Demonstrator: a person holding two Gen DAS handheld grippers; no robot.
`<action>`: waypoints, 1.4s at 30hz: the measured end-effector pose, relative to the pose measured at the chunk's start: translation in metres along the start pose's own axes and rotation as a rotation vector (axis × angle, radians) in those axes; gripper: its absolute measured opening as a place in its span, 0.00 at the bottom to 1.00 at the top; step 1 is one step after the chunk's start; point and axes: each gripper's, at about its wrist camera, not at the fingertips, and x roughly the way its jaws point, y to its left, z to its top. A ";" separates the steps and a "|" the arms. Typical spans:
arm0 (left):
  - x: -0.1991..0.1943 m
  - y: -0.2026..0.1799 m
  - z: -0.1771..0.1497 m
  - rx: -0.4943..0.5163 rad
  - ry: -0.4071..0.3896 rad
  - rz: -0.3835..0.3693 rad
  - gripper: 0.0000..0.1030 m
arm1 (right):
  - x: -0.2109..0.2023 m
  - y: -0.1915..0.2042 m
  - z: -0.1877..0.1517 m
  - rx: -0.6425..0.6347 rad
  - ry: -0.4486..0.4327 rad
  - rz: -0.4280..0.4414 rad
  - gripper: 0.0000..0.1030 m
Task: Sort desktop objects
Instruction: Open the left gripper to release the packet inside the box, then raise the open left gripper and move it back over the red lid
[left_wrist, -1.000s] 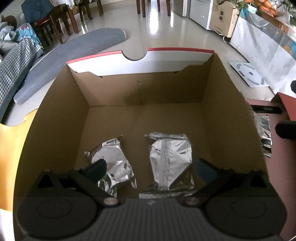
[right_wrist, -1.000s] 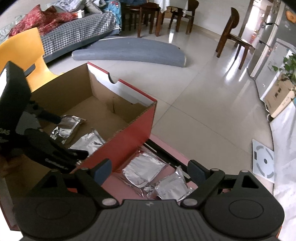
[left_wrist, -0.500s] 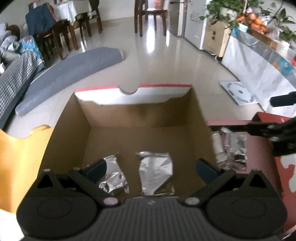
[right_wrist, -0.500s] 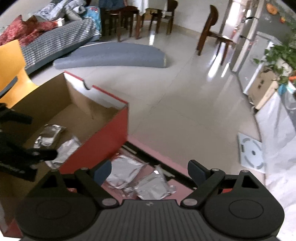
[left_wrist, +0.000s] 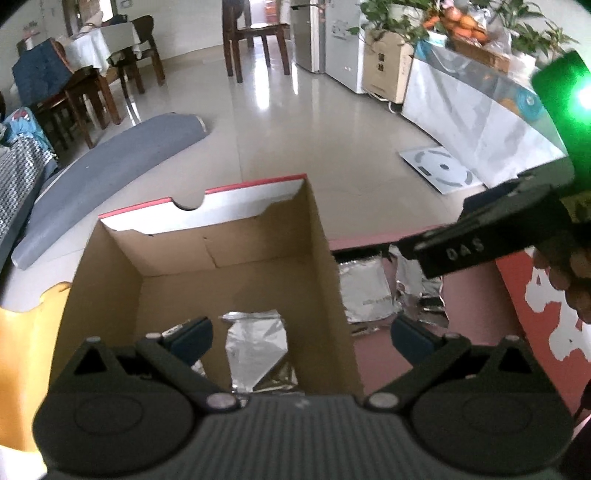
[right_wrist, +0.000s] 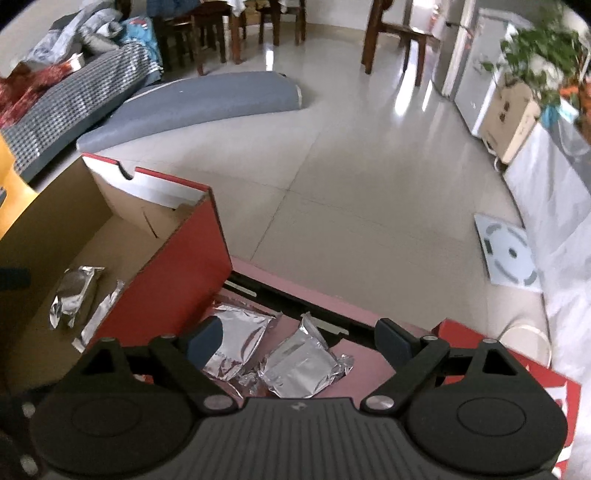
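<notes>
Since a second ago both my claws have shifted: my left claw (left_wrist: 301, 336) has lifted away from the cardboard box (left_wrist: 325, 280), so the box looks smaller and the pink desk (left_wrist: 469, 310) beside it has come into its view, while my right claw (right_wrist: 297, 338) has slid over until it hangs above the two foil packets outside the box.

My left claw stands apart with nothing between its fingers. One finger is over the box floor, the other over the desk past the box's right wall. Inside the box lie two crumpled foil packets: one (left_wrist: 256, 339) in plain sight between my fingers, the other (left_wrist: 177, 330) mostly hidden behind my left finger. From the right wrist view the same pair (right_wrist: 72, 295) lies side by side on the box floor, near the red wall.

My right claw is also apart and holds nothing. Below it, on the desk just beside the box's red outer wall (right_wrist: 177, 288), one flat foil packet (right_wrist: 240, 341) lies partly under my left finger, and a second foil packet (right_wrist: 303, 365) lies touching it, between my fingers. A red box lid (right_wrist: 517, 373) sits on the desk to the right.
</notes>
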 end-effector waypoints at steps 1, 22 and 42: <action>0.003 -0.001 0.000 0.002 0.005 -0.003 1.00 | 0.002 0.000 0.000 0.002 0.004 0.001 0.87; 0.063 0.020 -0.008 -0.113 0.089 -0.022 1.00 | 0.063 0.009 0.016 -0.012 0.013 -0.022 0.87; 0.060 0.020 -0.012 -0.128 0.097 -0.029 1.00 | 0.084 0.016 0.008 -0.080 0.118 0.021 0.87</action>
